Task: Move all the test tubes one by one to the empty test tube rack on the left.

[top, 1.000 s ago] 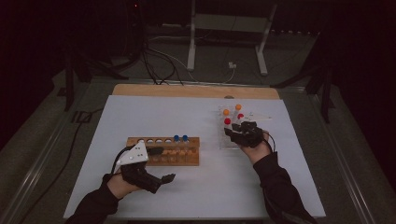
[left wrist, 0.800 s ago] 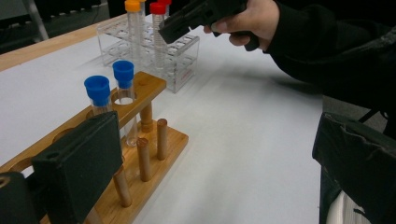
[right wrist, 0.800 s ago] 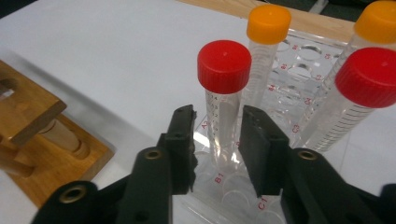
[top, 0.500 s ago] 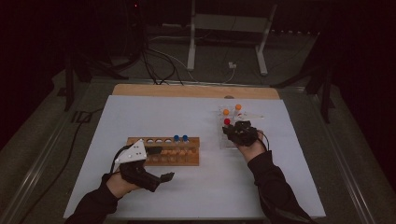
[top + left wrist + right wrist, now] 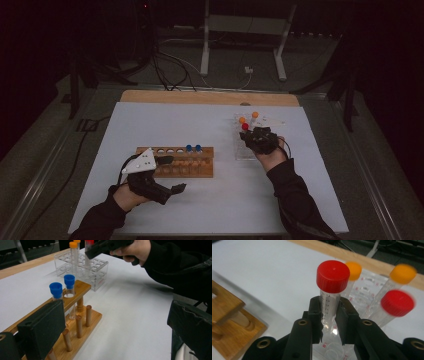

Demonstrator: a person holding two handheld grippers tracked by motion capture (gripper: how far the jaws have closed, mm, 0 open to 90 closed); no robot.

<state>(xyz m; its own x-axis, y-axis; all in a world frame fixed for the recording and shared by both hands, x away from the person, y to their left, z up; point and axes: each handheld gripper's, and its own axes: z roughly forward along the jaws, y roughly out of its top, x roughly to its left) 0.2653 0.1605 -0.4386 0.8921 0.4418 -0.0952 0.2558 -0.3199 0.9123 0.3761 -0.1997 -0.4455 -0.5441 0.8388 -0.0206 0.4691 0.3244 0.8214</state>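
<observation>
Right gripper view shows jaws clamping red-capped tube [image 5: 329, 305].

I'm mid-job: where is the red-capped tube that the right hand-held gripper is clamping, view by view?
High view: red-capped tube right of centre, in the clear rack, just left of the right hand-held gripper.
Left gripper view: top centre, red cap cut by the top edge.
Right gripper view: centre, between the jaws.
Shared landmark: the wooden rack.
</observation>
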